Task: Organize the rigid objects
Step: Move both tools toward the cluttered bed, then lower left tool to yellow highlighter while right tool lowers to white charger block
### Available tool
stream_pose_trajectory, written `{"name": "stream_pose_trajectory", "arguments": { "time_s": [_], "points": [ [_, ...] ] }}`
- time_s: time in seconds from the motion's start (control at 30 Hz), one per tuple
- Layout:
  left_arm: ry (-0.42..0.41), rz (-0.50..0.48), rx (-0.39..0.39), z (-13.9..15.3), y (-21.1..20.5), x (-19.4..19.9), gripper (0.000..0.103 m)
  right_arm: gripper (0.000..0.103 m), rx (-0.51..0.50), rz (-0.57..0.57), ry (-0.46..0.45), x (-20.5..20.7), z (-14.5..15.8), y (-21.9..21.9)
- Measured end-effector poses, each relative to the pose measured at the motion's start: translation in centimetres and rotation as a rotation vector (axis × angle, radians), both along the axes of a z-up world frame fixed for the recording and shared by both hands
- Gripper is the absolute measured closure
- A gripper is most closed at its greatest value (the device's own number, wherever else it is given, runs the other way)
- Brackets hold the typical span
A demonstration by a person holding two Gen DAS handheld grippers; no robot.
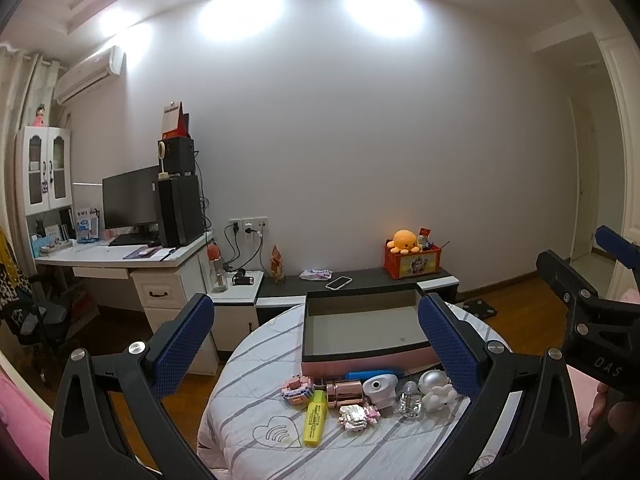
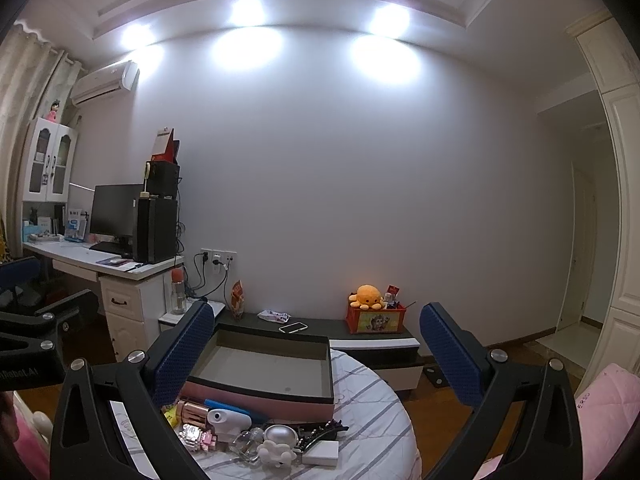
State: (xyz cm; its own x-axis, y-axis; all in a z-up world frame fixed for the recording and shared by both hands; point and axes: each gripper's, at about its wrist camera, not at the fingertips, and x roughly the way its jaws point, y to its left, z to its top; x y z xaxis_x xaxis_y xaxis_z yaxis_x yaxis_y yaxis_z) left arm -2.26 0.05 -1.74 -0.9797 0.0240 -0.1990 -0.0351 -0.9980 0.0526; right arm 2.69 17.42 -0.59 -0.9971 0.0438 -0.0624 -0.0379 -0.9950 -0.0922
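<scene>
Striped tabletop [image 1: 256,364] — both grippers level above, fingers [image 1: 182,344] spread.

**Home bedroom with a study corner**

Lived-in private room, not a workplace. At left of the frame: white desk [image 1: 120,258] carrying a monitor [image 1: 130,198] and computer tower [image 1: 180,210], glass-door cabinet [image 1: 44,168] above, wall air conditioner [image 1: 88,74] in the upper left. At centre right: plush octopus [image 1: 404,241] on a low cabinet [image 1: 360,280]. At bottom: striped quilt [image 1: 256,360], pink bedding [image 2: 604,404].
</scene>
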Motion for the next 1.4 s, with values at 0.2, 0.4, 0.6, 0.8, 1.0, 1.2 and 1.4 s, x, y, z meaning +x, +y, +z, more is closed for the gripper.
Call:
{"name": "stream_pose_trajectory", "arguments": {
  "time_s": [0.2, 0.4, 0.6, 0.8, 1.0, 1.2, 1.4],
  "points": [
    [-0.008, 0.002, -0.003, -0.1, 0.1, -0.7, 0.0, 0.0, -0.003, -0.003, -0.004, -0.6, -0.2, 0.1],
    [-0.039, 0.001, -0.014, -0.9, 0.1, -1.9, 0.0, 0.0, -0.001, -0.001, -0.029, -1.4, -0.8, 0.2],
    [-0.095, 0.015, -0.02, -2.3, -0.9, -3.5, 0.0, 0.0, -0.005, -0.005, -0.081, -3.0, -2.1, 0.7],
    [-0.224, 0.013, -0.041, -6.0, -1.7, -6.1, 0.0, 0.0, 0.001, -0.009, -0.18, -5.5, -5.0, 1.3],
    [-0.407, -0.008, -0.046, -11.7, -2.3, -9.0, 0.0, 0.0, 0.002, -0.01, -0.354, -8.3, -10.4, 2.5],
    [-0.546, 0.012, -0.06, -16.4, -2.4, -11.3, 0.0, 0.0, -0.019, -0.009, -0.509, -10.0, -15.5, 3.7],
    [-0.661, -0.022, -0.051, -20.1, -2.0, -13.3, 0.0, 0.0, -0.03, 0.037, -0.595, -11.1, -19.0, 3.8]
  ]
}}
